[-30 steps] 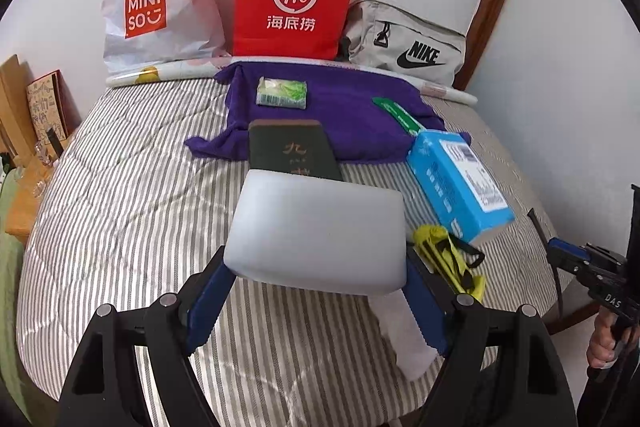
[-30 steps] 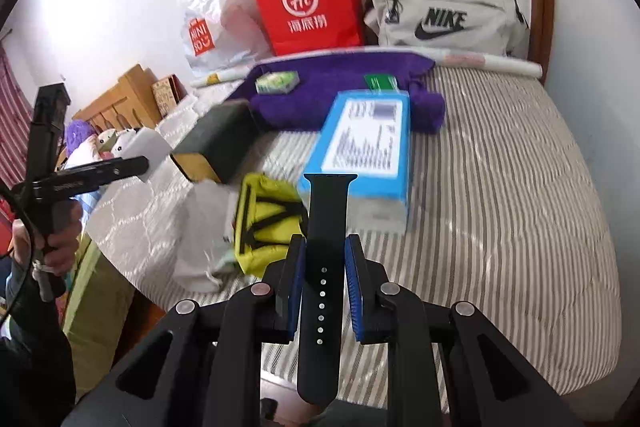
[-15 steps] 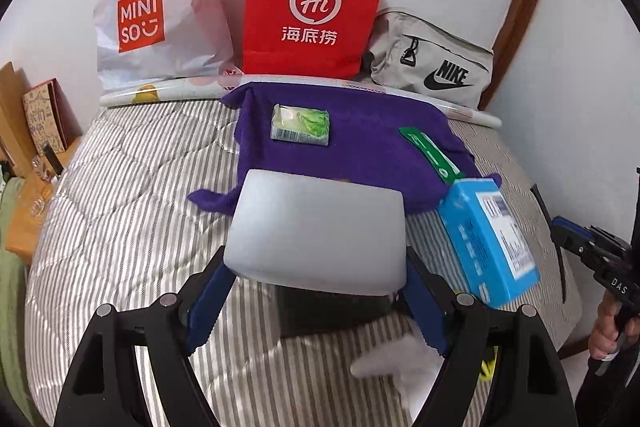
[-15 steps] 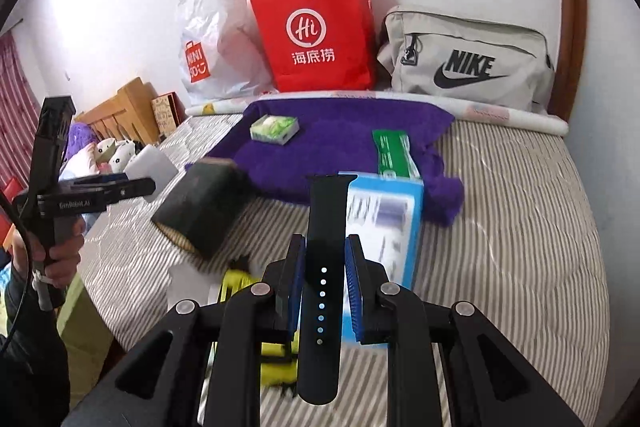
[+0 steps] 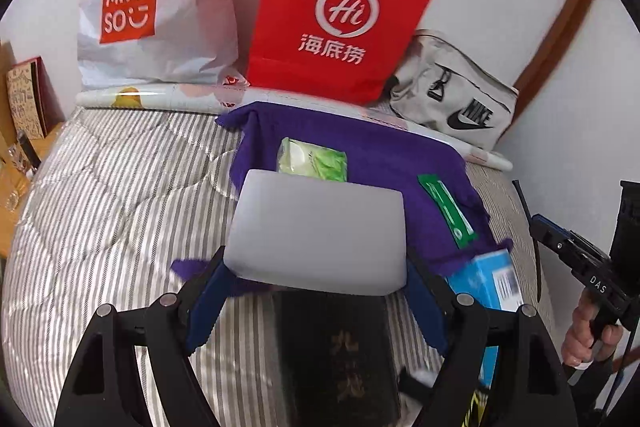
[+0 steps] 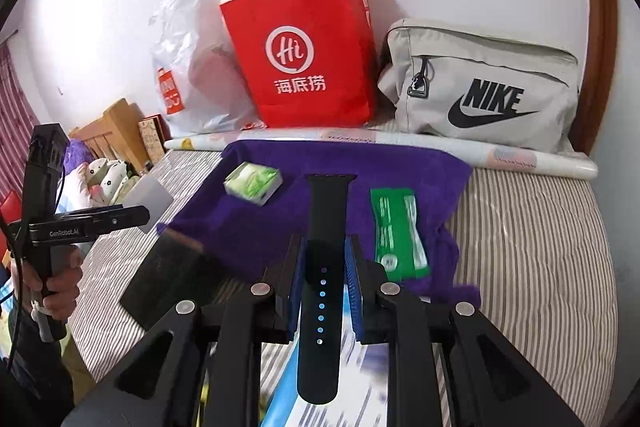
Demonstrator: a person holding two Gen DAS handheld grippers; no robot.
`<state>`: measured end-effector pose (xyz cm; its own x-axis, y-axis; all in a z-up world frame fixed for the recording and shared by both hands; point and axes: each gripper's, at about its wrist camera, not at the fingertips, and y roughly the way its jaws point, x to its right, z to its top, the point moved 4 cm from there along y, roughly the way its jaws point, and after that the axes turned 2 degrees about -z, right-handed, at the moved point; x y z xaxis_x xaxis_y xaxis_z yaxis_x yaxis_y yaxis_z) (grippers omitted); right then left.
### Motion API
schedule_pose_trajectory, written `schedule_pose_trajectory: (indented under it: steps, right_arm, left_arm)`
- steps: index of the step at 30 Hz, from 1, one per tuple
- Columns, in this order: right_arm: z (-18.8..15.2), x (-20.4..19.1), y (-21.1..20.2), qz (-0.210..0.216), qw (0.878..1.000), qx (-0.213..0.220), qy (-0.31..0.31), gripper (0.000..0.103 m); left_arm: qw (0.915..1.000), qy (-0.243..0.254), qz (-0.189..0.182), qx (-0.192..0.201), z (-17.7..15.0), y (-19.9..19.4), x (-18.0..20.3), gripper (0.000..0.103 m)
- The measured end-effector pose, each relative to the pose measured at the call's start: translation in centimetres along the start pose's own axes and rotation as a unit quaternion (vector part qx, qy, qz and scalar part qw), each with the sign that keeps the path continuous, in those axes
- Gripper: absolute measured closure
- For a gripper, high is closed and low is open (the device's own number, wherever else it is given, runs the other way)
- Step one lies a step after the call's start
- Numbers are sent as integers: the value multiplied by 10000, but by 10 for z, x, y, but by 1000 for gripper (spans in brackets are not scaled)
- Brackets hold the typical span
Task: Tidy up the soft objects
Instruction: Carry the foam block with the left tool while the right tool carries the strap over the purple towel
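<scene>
- The left gripper [image 5: 318,291] is sitting at the bottom of the left wrist view, its jaws spread wide and pressing on either end of a pale grey rectangular foam block [image 5: 318,233] that is filling the frame's centre.
- The right gripper [image 6: 324,291] is sitting low in the right wrist view, its jaws nearly together and pinching a black perforated rubber watch strap [image 6: 325,259] that is standing upright through the middle of the frame.
- A dark rectangular book with gold characters [image 5: 340,355] is lying on the grey-striped quilted bed cover [image 5: 120,203], directly under the foam block at bottom centre.
- A light blue cardboard box with a printed label [image 5: 488,283] is lying at lower right, its far corner overlapping the cloth's near edge.
- A purple terry cloth [image 6: 256,227] is lying spread across mid-frame, carrying a small green-and-white tissue packet [image 6: 253,183] at left and a flat green sachet [image 6: 396,231] at right, well apart.
- A white patterned roll [image 6: 440,145] is lying along the cloth's far edge.
- Against the wall at the top of the frame, a white Miniso plastic bag [image 5: 156,3], a red paper carrier bag with white handles [image 5: 340,11] and a beige Nike pouch [image 6: 484,87] are standing in a row.
</scene>
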<state>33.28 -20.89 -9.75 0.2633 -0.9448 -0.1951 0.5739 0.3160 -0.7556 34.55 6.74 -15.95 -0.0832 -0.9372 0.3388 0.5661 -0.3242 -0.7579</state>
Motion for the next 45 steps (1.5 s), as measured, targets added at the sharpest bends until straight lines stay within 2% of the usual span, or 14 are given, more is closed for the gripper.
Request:
schedule_pose_trajectory:
  steps: [5,11,17,27,36,45]
  right_arm:
    - [18,6,24,-27,10000,-33,-16,83]
    - [23,17,54,-53,9997,-226,41,83]
    - [28,28,79,-122,9992,-377,107,83]
    - [26,27,117,-123,9963,-849,-50,83]
    - [21,24,129,-219,9924,-1203,-152,83]
    - [20,26,134,-296,9911,-1296,-112,83]
  left_arm:
    - [9998,-105,-18,-162,14,26,-5,23]
    - [9996,-65,17,-262,22,46,-6,23]
    - [9983,-25,191,-546,27,69,-10,23]
    - [9968,184,367,-690,30,81,-6,22]
    - [9943,483,316,-897,21,94,7,22]
    - [9932,505,331,-994,15,97,5,22]
